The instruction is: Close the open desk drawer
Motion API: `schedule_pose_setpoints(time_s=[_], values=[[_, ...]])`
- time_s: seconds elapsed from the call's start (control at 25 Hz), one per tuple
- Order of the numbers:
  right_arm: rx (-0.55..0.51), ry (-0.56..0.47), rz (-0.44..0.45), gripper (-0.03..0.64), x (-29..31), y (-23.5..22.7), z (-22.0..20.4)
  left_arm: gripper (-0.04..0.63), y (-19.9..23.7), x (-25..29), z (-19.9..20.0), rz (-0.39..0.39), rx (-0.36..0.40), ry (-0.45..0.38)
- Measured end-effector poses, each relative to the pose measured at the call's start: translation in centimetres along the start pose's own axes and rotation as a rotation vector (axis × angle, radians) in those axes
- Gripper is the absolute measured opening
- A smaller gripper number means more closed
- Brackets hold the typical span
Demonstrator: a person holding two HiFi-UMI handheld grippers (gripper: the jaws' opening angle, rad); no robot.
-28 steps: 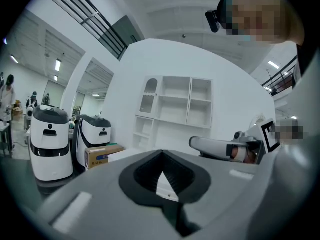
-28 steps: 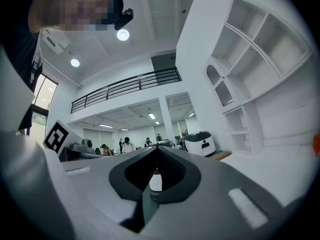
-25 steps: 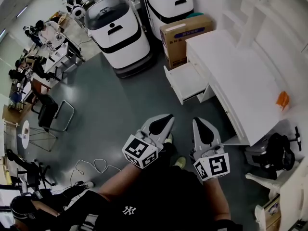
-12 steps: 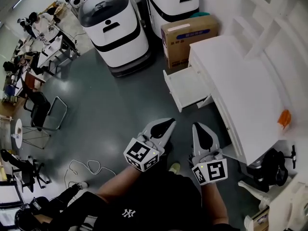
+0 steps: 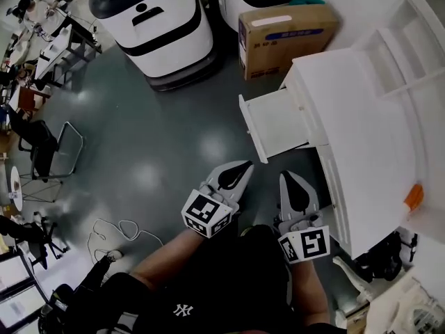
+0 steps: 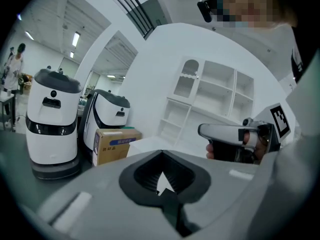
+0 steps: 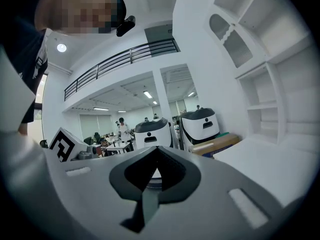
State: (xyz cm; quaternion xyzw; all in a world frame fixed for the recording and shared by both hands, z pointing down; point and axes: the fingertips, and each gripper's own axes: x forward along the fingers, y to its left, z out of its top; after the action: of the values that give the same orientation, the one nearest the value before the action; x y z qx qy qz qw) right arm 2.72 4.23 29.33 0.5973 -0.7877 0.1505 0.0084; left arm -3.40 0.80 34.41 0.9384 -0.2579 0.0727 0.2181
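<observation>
A white desk stands on the right in the head view. Its white drawer is pulled out to the left over the grey floor, and nothing shows inside it. My left gripper and right gripper are held side by side below the drawer, a short way off and touching nothing. Both point up toward it with jaws pressed together and nothing between them. The left gripper view shows the right gripper's body held in a hand. In the right gripper view the desk top lies to the right.
A cardboard box sits on the floor behind the drawer, against the desk. Two large white-and-black robots stand at the back. A black chair and tables with people are far left. A white cable lies on the floor at lower left.
The view has moved closer to the desk, so the drawer now sits nearer and more central. Both grippers keep the same shut pose side by side.
</observation>
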Motion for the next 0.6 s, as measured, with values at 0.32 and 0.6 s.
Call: schedule_pose_setpoints(time_s=[0.32, 0.6], values=[[0.004, 0.066, -0.004, 0.023, 7.0, -2.4, -3.3, 0.003, 6.9, 4.8, -4.1, 0.021, -0.105, 0.066], [0.017, 0.110, 0.007, 0.023, 12.0, -6.0, -9.1, 0.003, 15.7, 10.1, -14.7, 0.113, -0.476, 0.084]])
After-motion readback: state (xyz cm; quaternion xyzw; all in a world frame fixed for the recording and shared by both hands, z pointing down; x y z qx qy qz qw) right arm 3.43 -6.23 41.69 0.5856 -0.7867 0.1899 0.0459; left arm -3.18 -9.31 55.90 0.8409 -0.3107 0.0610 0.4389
